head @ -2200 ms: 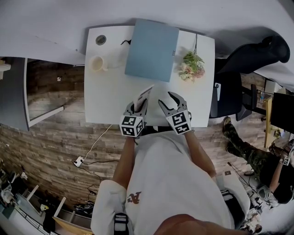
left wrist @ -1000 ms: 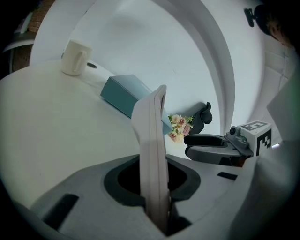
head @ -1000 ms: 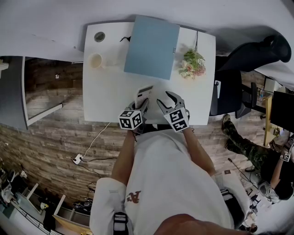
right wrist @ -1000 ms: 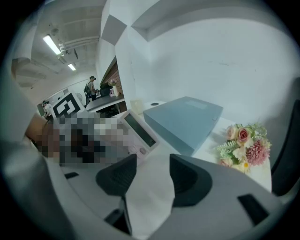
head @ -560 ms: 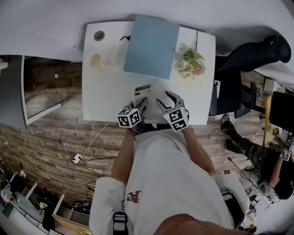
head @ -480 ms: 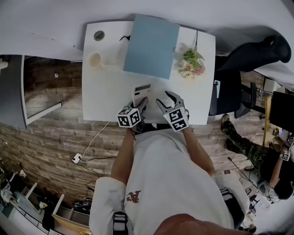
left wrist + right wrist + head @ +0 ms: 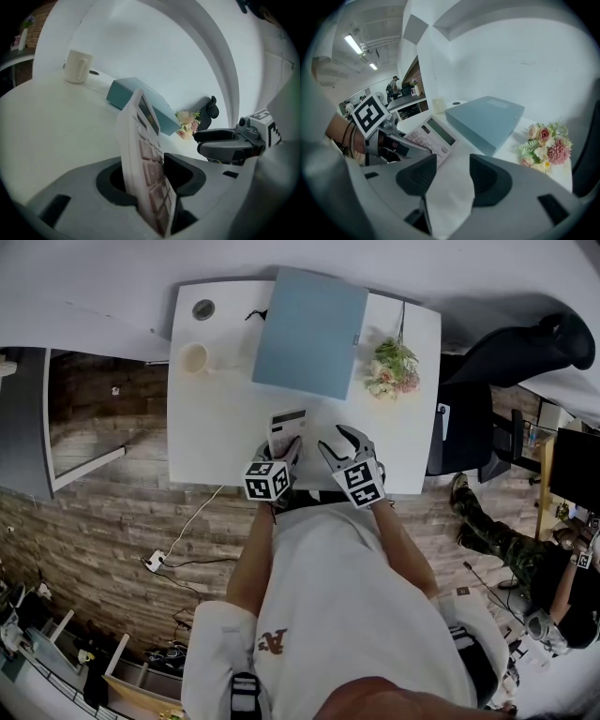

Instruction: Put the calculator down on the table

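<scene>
My left gripper (image 7: 281, 452) has the near end of the calculator (image 7: 288, 430) between its jaws. They have just been opening, and in the left gripper view a dark gap shows behind the calculator's back, so they are parted around it rather than clamped on it. The calculator lies keys-up on the white surface (image 7: 216, 427), just on my side of the flat blue box (image 7: 310, 334) and apart from its near edge, with the display end pointing toward the box. From the right gripper view it rests flat, display and key rows facing up, with one left jaw at its near edge. My right gripper (image 7: 339, 439) hovers just beside the calculator, also on my side of the box, tilted down at the surface. Its jaws stand apart with only bare surface between them and they grip nothing. A cream mug (image 7: 195, 362) stands to the left of the box, and a small bunch of pink and white flowers (image 7: 392, 371) lies to the right of it.
</scene>
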`<state>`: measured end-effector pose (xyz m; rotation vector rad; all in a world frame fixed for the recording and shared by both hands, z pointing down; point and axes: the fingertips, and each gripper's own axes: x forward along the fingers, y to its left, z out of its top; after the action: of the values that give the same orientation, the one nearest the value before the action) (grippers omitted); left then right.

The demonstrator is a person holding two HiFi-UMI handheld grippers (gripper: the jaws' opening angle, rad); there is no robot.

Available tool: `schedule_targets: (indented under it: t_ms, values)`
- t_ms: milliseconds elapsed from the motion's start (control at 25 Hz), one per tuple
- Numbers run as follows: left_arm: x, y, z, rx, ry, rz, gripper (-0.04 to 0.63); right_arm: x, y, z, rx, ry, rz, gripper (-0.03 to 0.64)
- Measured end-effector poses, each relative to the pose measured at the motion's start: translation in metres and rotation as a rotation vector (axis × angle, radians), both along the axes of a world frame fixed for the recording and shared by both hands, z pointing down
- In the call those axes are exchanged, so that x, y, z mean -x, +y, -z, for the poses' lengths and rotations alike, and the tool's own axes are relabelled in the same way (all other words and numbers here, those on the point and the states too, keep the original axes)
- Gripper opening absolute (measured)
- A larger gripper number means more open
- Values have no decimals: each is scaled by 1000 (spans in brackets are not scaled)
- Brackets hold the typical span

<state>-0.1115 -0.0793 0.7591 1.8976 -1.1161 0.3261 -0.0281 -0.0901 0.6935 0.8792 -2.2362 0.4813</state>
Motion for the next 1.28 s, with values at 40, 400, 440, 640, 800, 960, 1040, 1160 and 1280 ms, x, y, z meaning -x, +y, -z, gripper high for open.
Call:
schedule_targets:
  t_ms: [40, 400, 440, 640, 800, 960, 1040, 1160, 1280]
  values:
    - [1, 0, 0, -5, -12, -2, 190, 0, 0, 0, -1, 0, 1, 226]
    - [9, -1, -4, -23, -88, 7, 245, 1, 3, 0, -1, 1, 3, 225]
    - [10, -1, -4, -22, -93, 8, 249, 2, 3, 0, -1, 1, 3, 226]
    - [15, 0, -6, -13, -110, 23, 278, 4, 4, -1, -2, 3, 6, 225]
    - [15, 0, -6, -13, -126, 25, 287, 5, 3, 0, -4, 1, 6, 225]
    - [18, 0, -7, -11, -149, 35, 301, 6, 3, 0, -5, 2, 9, 225]
    - [19, 0, -7, -11, -164, 40, 312, 6, 3, 0, -5, 3, 10, 225]
    - [20, 0, -7, -11, -181, 47, 324, 6, 3, 0, -5, 2, 11, 225]
    - [21, 0, -7, -11, -188, 51, 330, 6, 3, 0, -7, 3, 11, 225]
